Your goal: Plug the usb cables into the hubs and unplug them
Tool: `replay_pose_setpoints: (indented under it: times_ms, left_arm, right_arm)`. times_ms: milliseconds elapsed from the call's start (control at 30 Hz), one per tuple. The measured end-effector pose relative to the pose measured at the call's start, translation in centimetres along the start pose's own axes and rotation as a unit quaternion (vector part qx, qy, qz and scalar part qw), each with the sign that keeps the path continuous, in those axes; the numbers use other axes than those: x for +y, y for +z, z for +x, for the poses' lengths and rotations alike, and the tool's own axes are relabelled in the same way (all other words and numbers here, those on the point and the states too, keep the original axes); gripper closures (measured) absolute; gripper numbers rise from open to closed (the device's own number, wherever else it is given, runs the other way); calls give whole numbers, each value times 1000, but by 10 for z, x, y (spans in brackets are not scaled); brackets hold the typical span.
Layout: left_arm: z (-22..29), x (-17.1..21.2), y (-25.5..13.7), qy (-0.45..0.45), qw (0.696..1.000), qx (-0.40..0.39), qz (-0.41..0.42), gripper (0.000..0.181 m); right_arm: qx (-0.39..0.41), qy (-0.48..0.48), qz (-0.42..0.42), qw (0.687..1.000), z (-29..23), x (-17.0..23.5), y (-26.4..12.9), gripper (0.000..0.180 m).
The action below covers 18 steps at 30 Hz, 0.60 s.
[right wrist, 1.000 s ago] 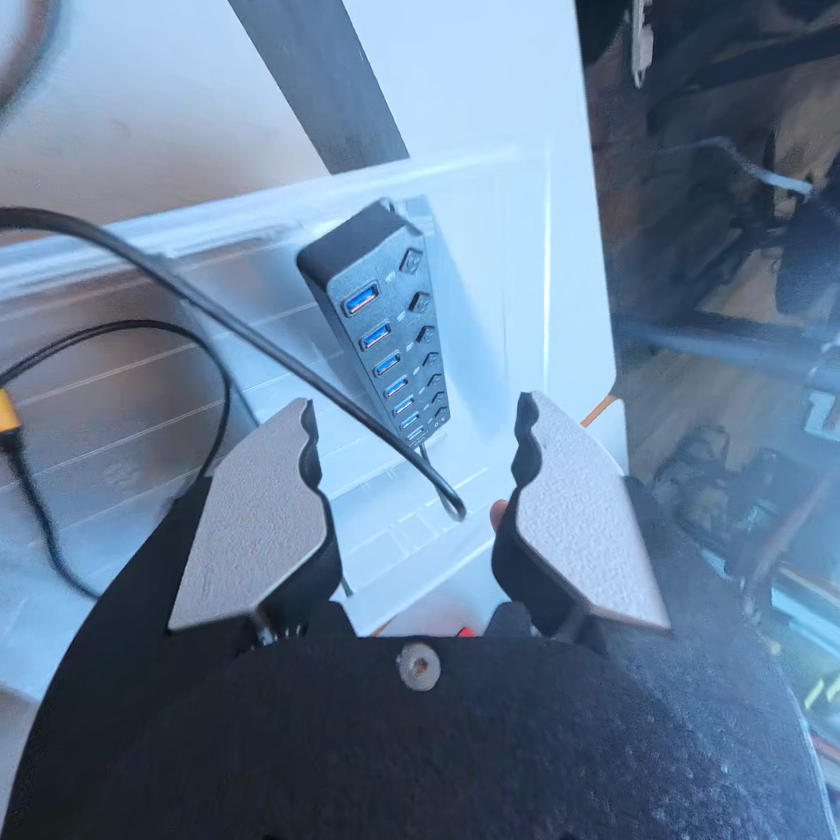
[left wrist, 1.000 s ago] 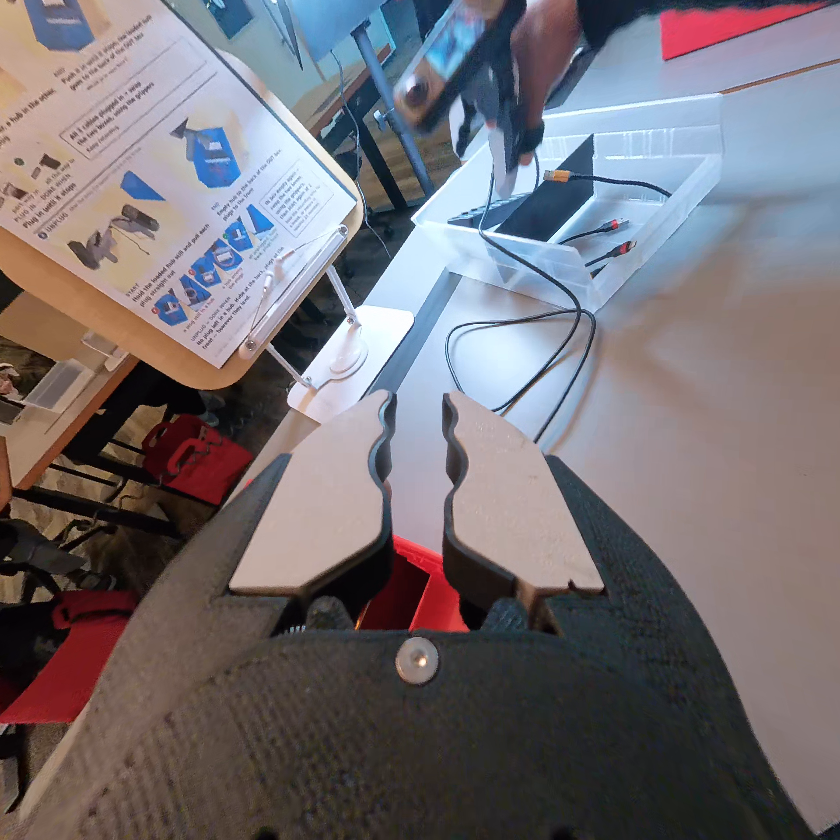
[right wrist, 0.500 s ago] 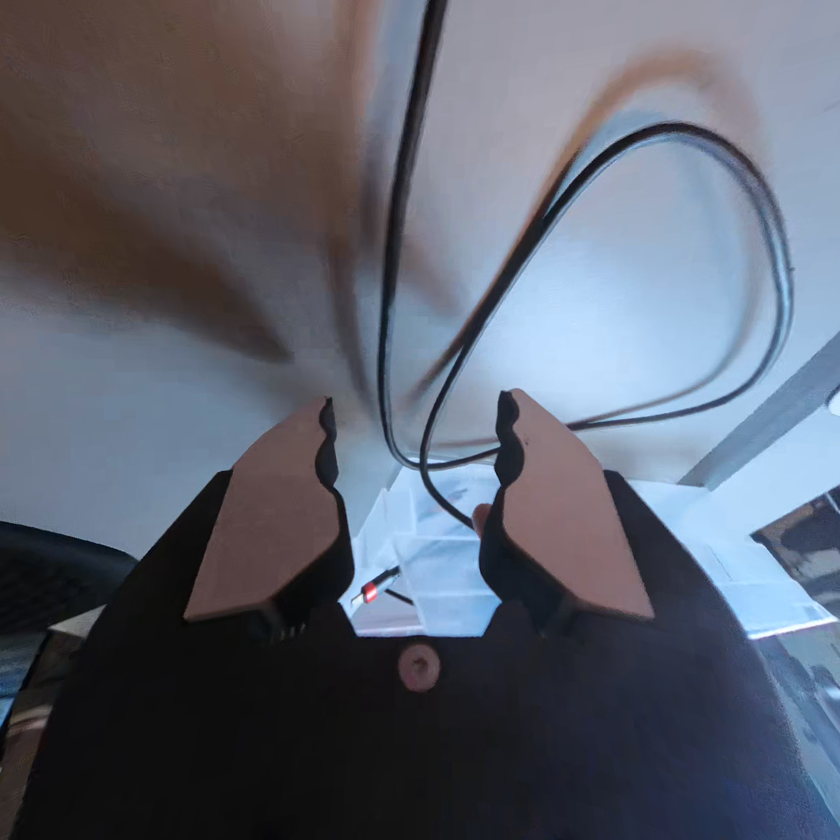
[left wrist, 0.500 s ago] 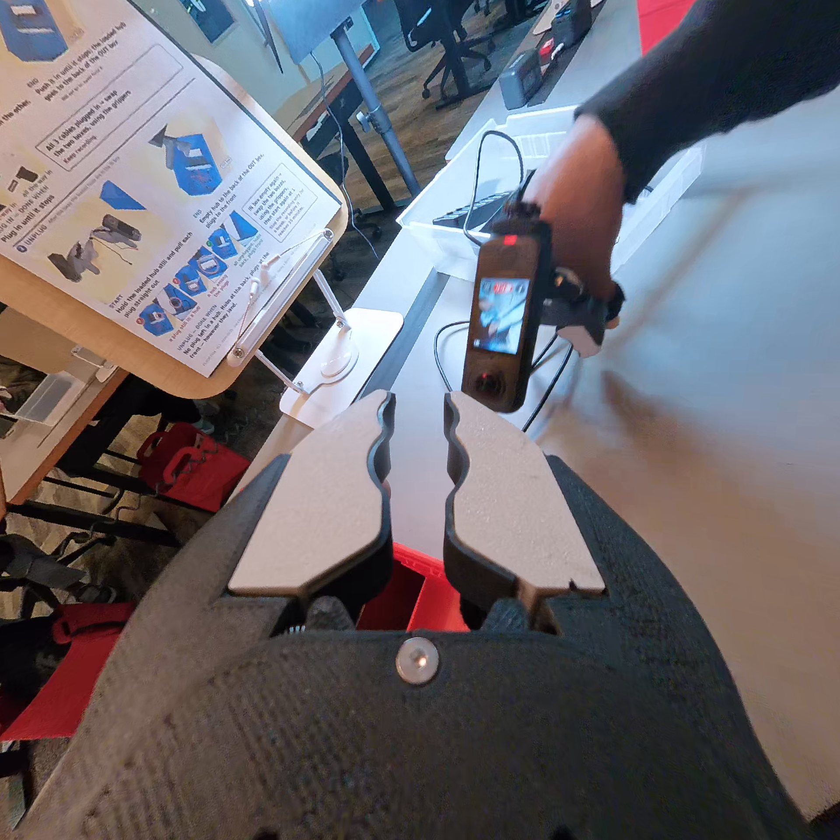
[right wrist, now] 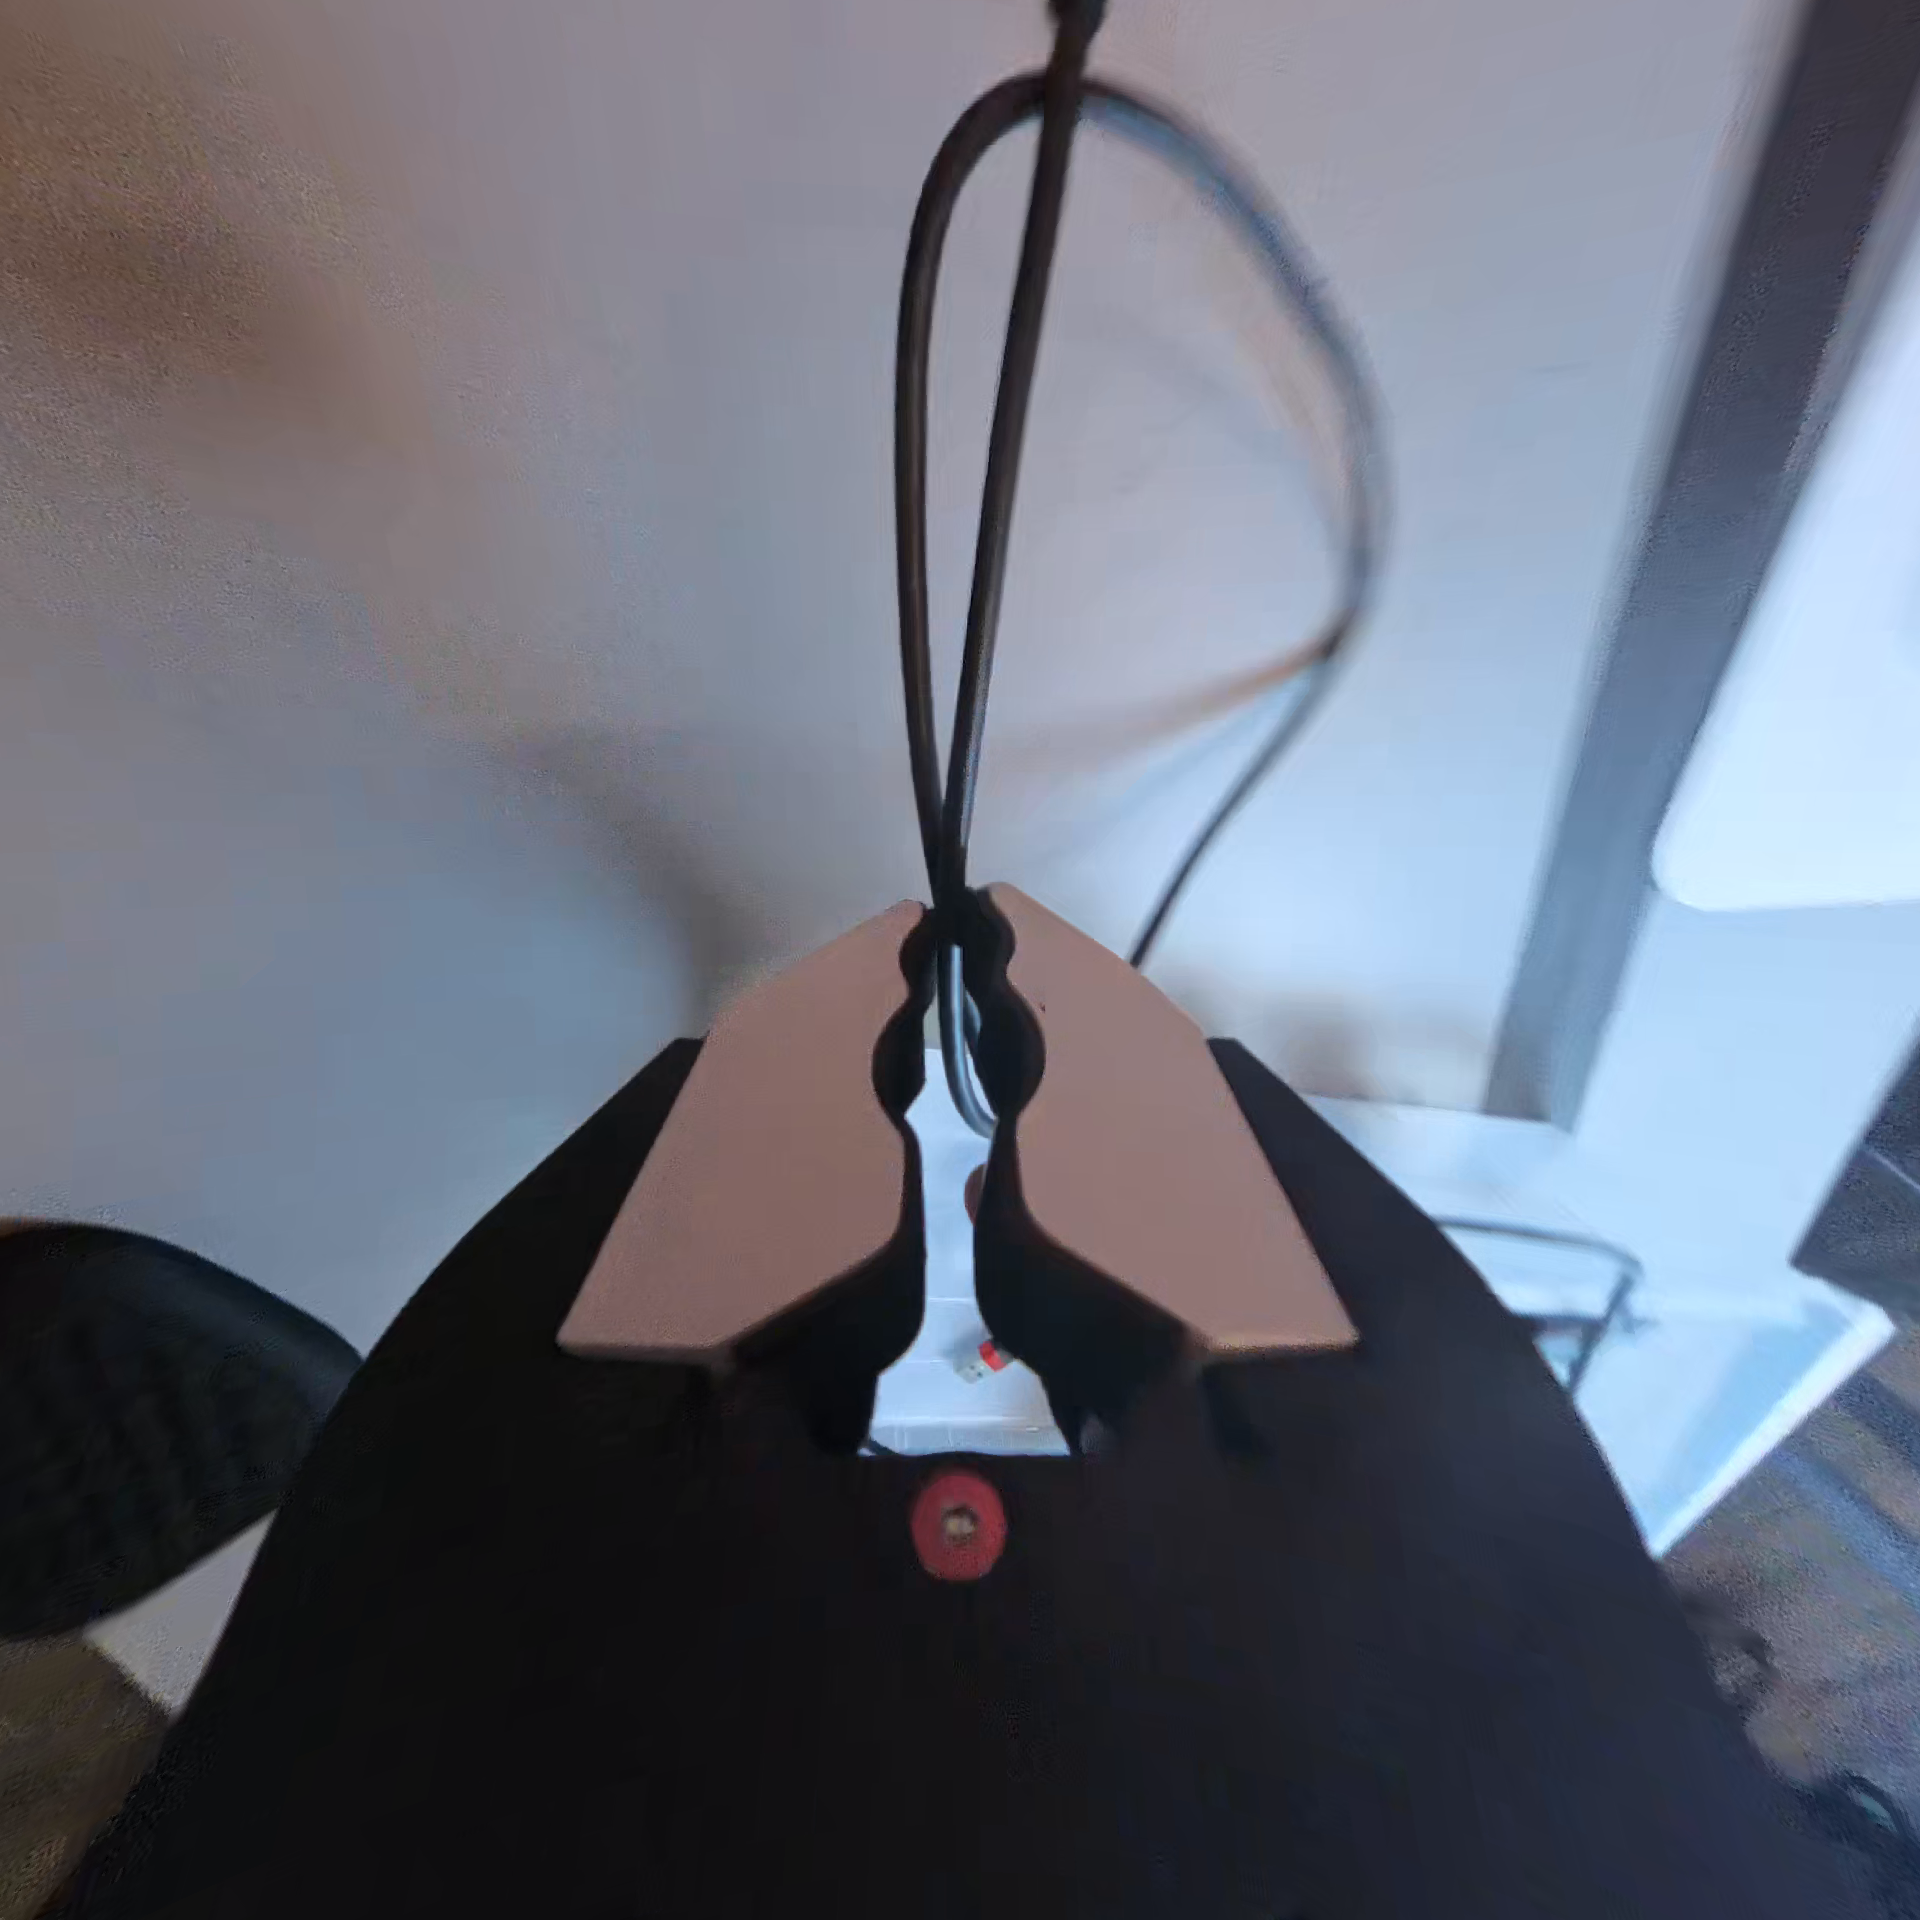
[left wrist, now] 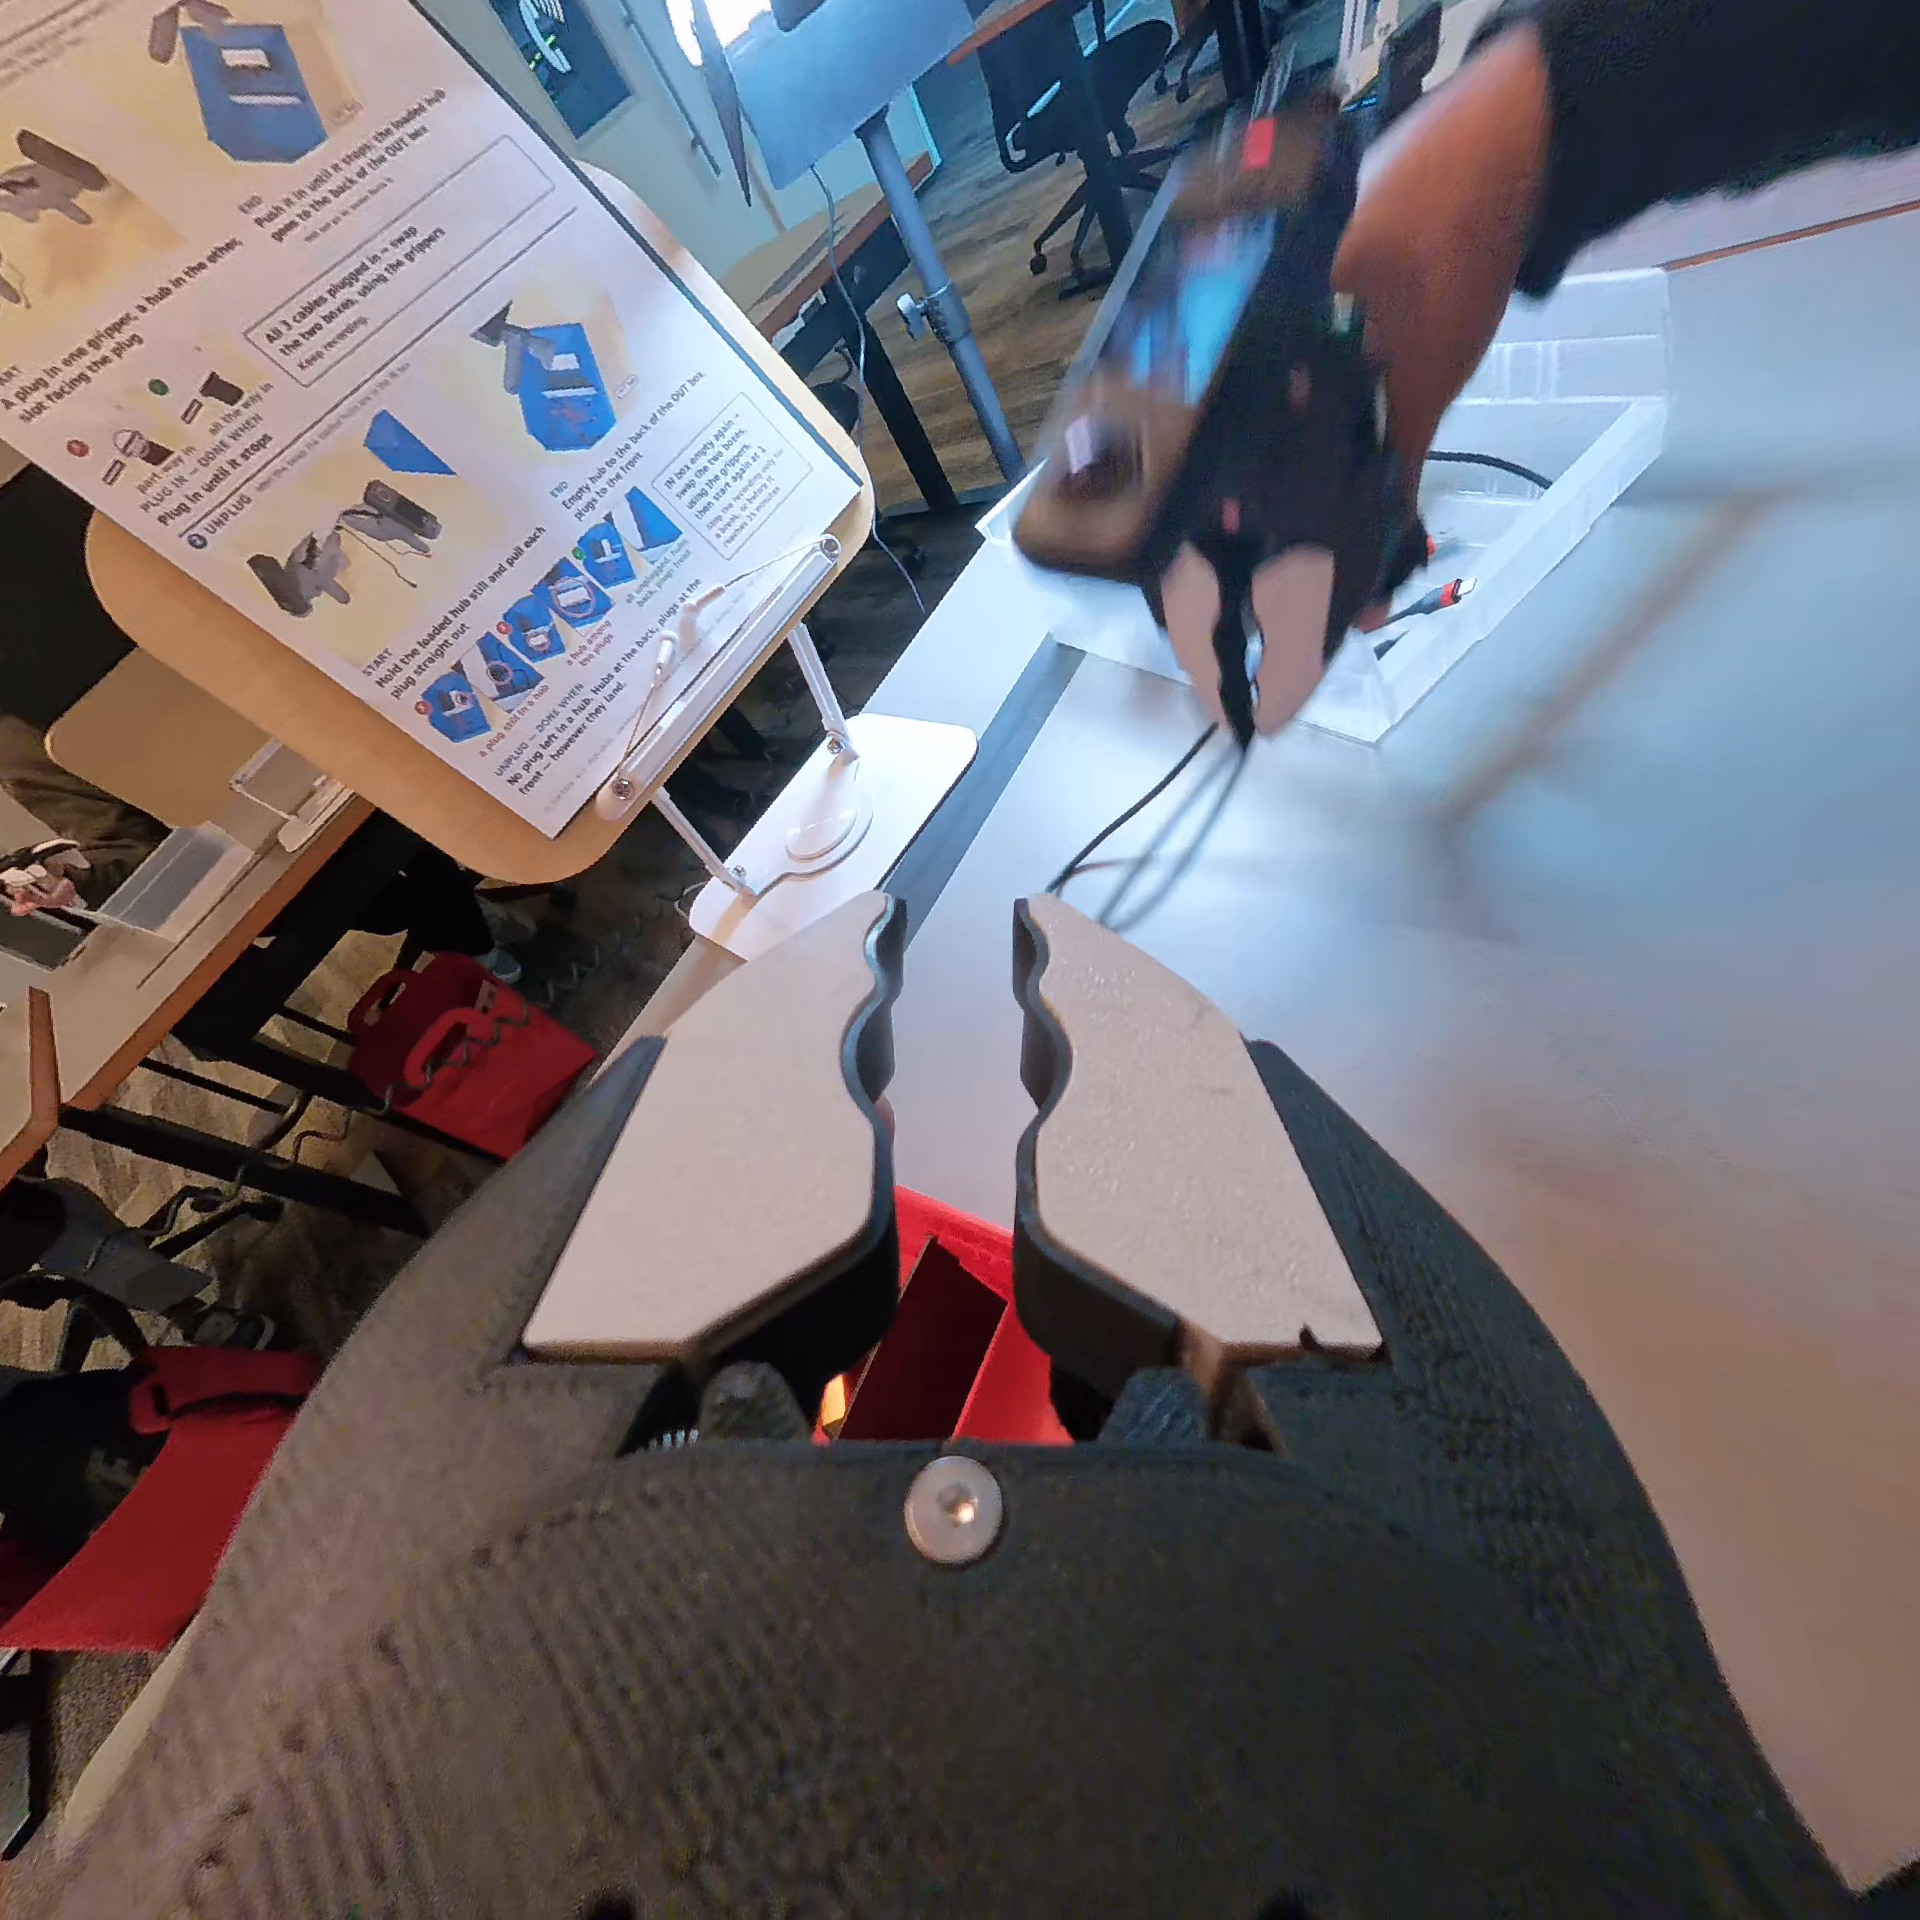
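You are working in an office-like lab: at the upper middle of the left wrist view, wheeled office chairs point(left wrist: 1081, 114) stand at long desks point(left wrist: 831, 260) on a wood floor. At upper left, an illustrated instruction sheet point(left wrist: 343, 364) rests on a stand beside your pale counter point(left wrist: 1558, 987).

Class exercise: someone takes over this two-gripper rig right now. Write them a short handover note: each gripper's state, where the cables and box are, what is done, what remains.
Right gripper: shut on a doubled loop of the black cable, lifted above the grey table.
Left gripper: fingers slightly apart, holding nothing, hovering over the table's near edge.
Clear box: at the far end of the table; at least one red-tipped plug lies inside. No hub shows in either view.
Done: one cable picked up mid-length.
Left: no plugging is visible; find its plug, regrip there, steady a hub, insert, then unplug.
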<state>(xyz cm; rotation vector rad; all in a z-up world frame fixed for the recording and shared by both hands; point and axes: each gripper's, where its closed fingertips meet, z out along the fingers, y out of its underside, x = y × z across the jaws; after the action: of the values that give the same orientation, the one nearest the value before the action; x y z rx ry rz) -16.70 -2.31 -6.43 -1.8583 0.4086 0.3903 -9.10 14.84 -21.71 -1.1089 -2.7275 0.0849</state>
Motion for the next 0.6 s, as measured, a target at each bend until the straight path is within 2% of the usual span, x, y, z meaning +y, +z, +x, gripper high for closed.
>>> replay_pose_setpoints:
  times_ms: [100,200,267,367,467,600]
  left_arm:
    - [-2,2,2,-3,1000,-3,-3,162]
    - [-1,5,7,-4,1000,-2,-9,162]
    - [2,6,10,-3,1000,1,-12,163]
    - [6,8,14,0,1000,6,-18,163]
    - [8,10,17,1,1000,9,-22,163]
    - [7,15,20,-3,1000,11,-29,163]
  right_arm:
    - [85,58,66,993,42,20,-67,175]
    - [199,114,50,972,90,68,-115,175]
    - [235,136,11,962,109,105,-128,175]
    - [252,155,-62,953,126,155,-117,175]
    - [237,161,-118,951,132,193,-81,175]
    - [211,185,-122,952,140,216,-34,175]
